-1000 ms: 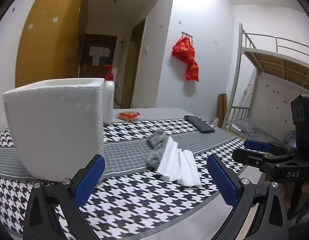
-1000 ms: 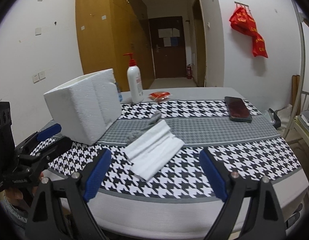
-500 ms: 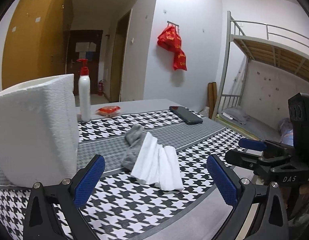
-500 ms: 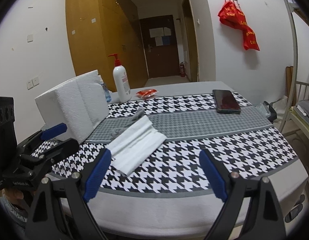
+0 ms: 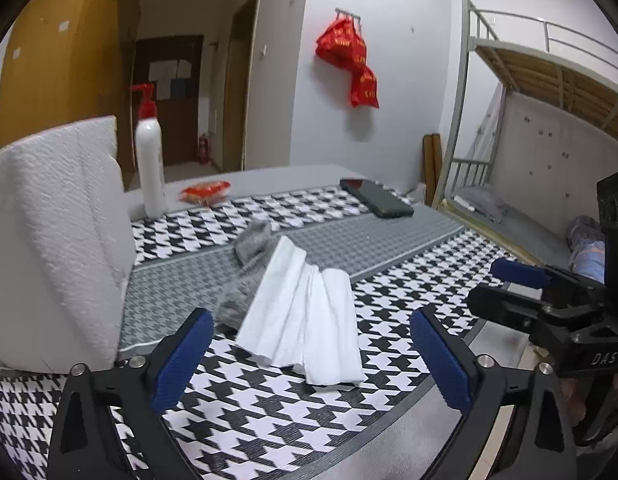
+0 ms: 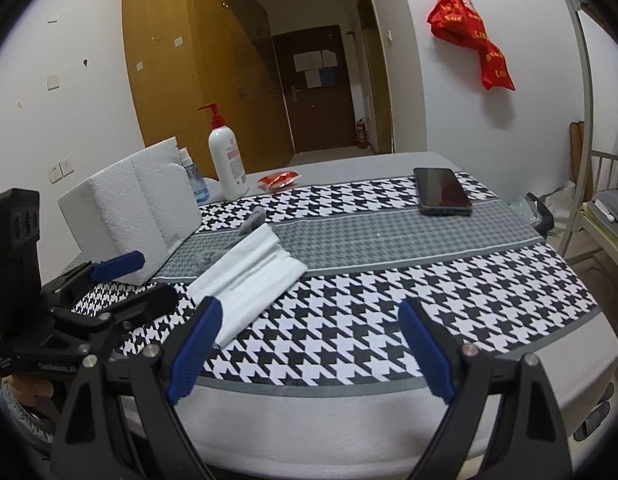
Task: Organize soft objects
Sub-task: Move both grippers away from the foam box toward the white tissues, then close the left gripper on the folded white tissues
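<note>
- The table under a black-and-white houndstooth cloth with a grey band (image 6: 389,236) takes up most of both views; everything for the job lies on its left half.
- The big white textured foam box (image 6: 137,208) stands at the left edge, just beside the soft things — by my reading the likely place to put them, though nothing shows that for certain.
- The white pleated, folded cloth (image 5: 305,312) lies flat on the tablecloth between the box and the table's middle, partly over a crumpled grey sock-like fabric (image 5: 251,240) that pokes out behind it.
- The left gripper (image 5: 309,356) has just been closing slightly yet stands wide apart with nothing between its blue pads; the white cloth sits ahead of it, untouched.
- The right gripper (image 6: 309,344) is spread wide too and holds nothing — its left pad is near the cloth's front corner.
- Step in hand, as I judge it: the approach, before any grasp.
- The next move calls for lowering one gripper onto a cloth edge and pinching through all the layers, without dragging the sock along.
</note>
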The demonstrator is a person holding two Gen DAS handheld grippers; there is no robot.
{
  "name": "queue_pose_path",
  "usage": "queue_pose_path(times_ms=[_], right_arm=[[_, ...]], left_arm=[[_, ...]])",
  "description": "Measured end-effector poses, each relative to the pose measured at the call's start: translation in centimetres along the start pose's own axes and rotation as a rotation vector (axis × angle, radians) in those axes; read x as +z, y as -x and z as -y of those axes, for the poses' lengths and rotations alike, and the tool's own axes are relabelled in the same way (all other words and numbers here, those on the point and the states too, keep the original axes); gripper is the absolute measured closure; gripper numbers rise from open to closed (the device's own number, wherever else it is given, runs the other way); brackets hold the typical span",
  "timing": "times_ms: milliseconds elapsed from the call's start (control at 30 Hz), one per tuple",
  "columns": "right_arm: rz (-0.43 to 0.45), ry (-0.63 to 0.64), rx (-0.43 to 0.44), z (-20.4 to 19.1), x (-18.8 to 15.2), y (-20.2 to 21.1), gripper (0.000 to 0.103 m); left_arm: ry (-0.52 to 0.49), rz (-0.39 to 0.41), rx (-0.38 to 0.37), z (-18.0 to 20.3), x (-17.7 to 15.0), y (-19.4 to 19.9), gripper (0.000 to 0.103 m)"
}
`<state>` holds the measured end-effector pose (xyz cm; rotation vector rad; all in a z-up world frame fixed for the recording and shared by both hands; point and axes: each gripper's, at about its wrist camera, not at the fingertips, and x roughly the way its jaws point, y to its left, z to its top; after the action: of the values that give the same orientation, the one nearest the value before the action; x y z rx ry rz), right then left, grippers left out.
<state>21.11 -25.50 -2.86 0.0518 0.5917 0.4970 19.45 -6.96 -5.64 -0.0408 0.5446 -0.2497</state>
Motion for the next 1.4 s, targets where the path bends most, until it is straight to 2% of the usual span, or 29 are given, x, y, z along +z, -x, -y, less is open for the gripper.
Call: queue_pose_path(times_ms=[267,467,667,733,833,900,1033,1200,1400], right_arm=[[-0.014,-0.028,0.017,1.6,-0.2,-0.4,0.011],[-0.013,-0.034,0.031,2.0,-0.2,-0.4,0.011],[-0.012,-0.043,0.042,2.5,-0.3,-0.3,0.011],[-0.013,-0.046,0.046,2.7,-0.3,-0.4,0.011],[-0.015,-0.052,0.053,2.9,-0.4,-0.4,0.011],[-0.017,-0.053,0.054,3.0,-0.5,-0.4,0.011],[-0.017,-0.059,0.056,3.1,-0.5,-0.3,0.011],[-0.017,-0.067,0.052,3.2,-0.4,-0.1,0.011],[-0.013,-0.066,0.048,2.7,-0.2,0.1,0.011]], left_arm=[[-0.024,-0.121,0.0,1.1,0.1,-2.9,0.026],[-0.016,-0.205,0.028,1.0,-0.1,-4.5,0.043],[-0.021,-0.267,0.059,0.9,-0.6,-5.7,0.054],[-0.027,-0.266,0.072,1.0,-0.6,-5.8,0.056],[-0.034,-0.268,0.096,1.0,-0.6,-5.9,0.069],[-0.031,-0.266,0.094,0.9,-0.5,-5.9,0.087],[-0.038,-0.247,0.075,0.9,-0.5,-5.7,0.091],[-0.057,-0.133,0.032,1.3,0.1,-3.5,0.091],[-0.039,-0.06,0.017,0.7,0.8,-1.0,0.091]])
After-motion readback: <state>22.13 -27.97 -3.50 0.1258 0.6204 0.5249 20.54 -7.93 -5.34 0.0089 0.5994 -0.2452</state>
